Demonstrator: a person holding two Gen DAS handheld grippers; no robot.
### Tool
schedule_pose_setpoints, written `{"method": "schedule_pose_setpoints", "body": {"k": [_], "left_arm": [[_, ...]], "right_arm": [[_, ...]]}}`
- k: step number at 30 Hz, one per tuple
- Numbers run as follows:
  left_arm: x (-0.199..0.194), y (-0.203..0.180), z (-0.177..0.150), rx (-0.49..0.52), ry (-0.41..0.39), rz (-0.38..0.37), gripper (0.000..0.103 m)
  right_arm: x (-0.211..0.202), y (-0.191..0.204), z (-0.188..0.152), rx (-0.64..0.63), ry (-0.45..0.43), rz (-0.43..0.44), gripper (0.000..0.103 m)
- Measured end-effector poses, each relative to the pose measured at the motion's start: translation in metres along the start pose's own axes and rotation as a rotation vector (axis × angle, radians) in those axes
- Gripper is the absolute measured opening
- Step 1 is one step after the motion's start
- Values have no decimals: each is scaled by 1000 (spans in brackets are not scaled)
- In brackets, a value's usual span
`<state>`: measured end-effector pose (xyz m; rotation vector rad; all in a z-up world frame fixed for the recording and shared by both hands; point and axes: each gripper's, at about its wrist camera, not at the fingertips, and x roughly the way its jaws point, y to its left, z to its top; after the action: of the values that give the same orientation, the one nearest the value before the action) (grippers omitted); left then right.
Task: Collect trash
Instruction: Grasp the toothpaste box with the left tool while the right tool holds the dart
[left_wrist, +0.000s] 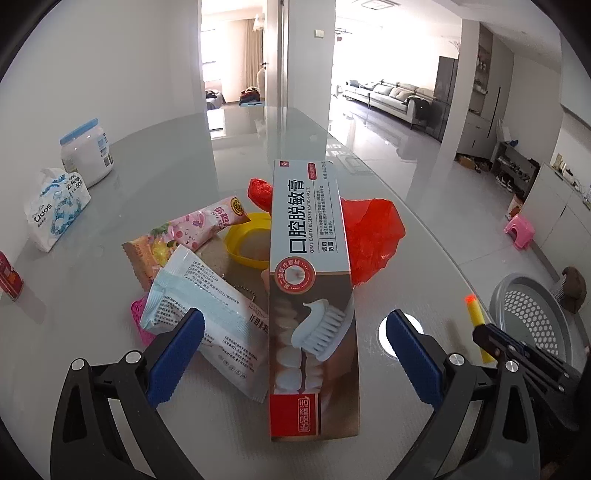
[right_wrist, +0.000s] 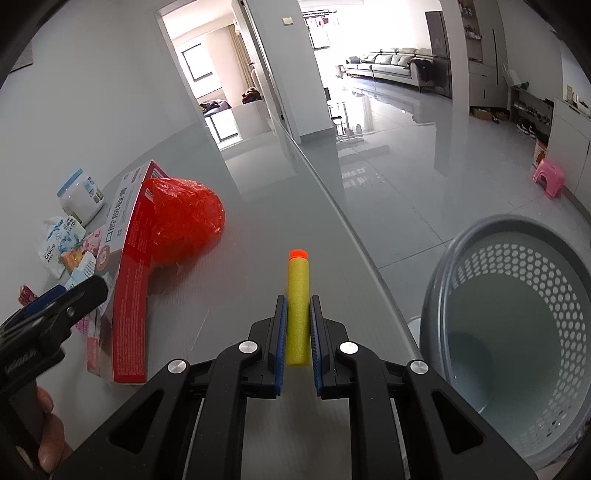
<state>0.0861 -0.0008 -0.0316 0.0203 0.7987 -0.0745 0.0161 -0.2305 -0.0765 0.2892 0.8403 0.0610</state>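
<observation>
My right gripper (right_wrist: 298, 306) is shut on a yellow foam dart (right_wrist: 297, 295) with an orange tip and holds it above the glass table, left of the grey perforated basket (right_wrist: 509, 236). The dart also shows in the left wrist view (left_wrist: 476, 325). My left gripper (left_wrist: 295, 332) is open wide, its blue pads on either side of a toothpaste box (left_wrist: 312, 295) lying on the trash pile. The box also shows in the right wrist view (right_wrist: 127, 266). A white wrapper (left_wrist: 210, 325), a pink snack wrapper (left_wrist: 184, 236), a yellow lid (left_wrist: 249, 240) and a red plastic bag (left_wrist: 373, 236) lie around it.
A tissue pack (left_wrist: 55, 210), a white jar with a blue lid (left_wrist: 86, 155) and a red can (left_wrist: 9, 275) stand at the table's left. The table edge (right_wrist: 354, 236) runs past the basket, which stands on the floor at the right. A pink stool (right_wrist: 548, 177) stands far right.
</observation>
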Motion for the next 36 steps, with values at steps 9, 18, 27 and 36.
{"method": "schedule_pose_setpoints", "body": {"k": [9,18,27,36], "left_arm": [[30,-16,7,1,24,71,97],[37,-19,2,11,25,94,92],[27,-31,-10,40,31,91,52],[-13,-22,-7,39,-48,68,52]], "right_arm": [[-24,-22,-19,29,-10,29,12],[-27,-23,-12,53,-21,50,12],[-25,-17,-12,57,-22,44,12],[-33,-10,-11,47,-40,30,12]]}}
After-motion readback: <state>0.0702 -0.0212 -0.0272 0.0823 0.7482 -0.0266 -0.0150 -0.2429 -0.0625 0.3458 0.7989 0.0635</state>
